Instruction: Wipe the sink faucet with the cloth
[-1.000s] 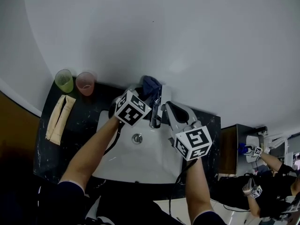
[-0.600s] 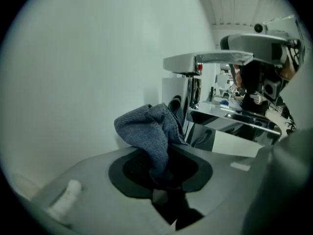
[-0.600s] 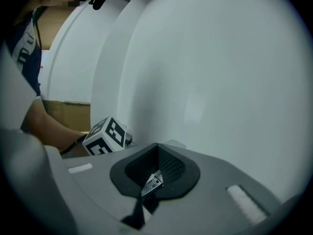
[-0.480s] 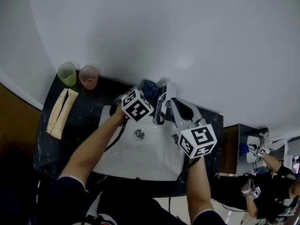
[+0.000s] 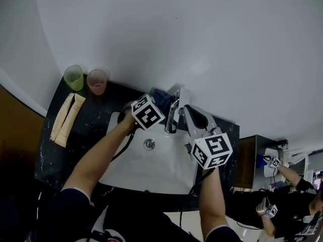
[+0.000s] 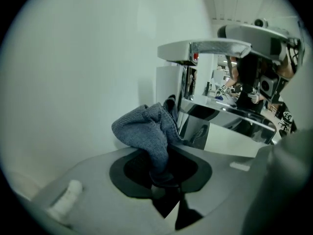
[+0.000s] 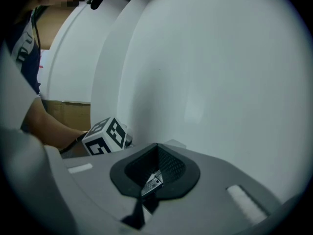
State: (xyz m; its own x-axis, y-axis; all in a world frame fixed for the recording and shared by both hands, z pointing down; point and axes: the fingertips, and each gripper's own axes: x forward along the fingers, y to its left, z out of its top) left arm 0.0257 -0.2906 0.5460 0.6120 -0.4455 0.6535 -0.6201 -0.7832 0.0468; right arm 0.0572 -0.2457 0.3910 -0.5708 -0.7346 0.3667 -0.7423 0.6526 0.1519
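The chrome faucet [image 5: 173,116] stands at the back of the white sink [image 5: 166,170]. In the left gripper view its flat lever [image 6: 205,48] tops the body and the spout [image 6: 230,117] runs to the right. My left gripper [image 6: 164,180] is shut on a blue-grey knitted cloth [image 6: 146,129]. Its jaws have just been closing with the cloth between them. The bunched cloth [image 5: 161,97] touches the faucet's left side near its base. My right gripper [image 7: 149,182] is shut, with a thin chrome edge of the lever between its pads. It reaches the faucet top [image 5: 182,99] from the right.
A green cup [image 5: 73,77], a pink cup [image 5: 97,80] and a folded beige towel [image 5: 65,117] sit on the dark counter [image 5: 88,137] to the left. The drain [image 5: 149,144] lies in the basin. A white wall rises close behind. Another person [image 5: 275,190] is at far right.
My left gripper has sunk with the cloth, from beside the faucet's top to low at its left side. The right gripper has stayed on the faucet top.
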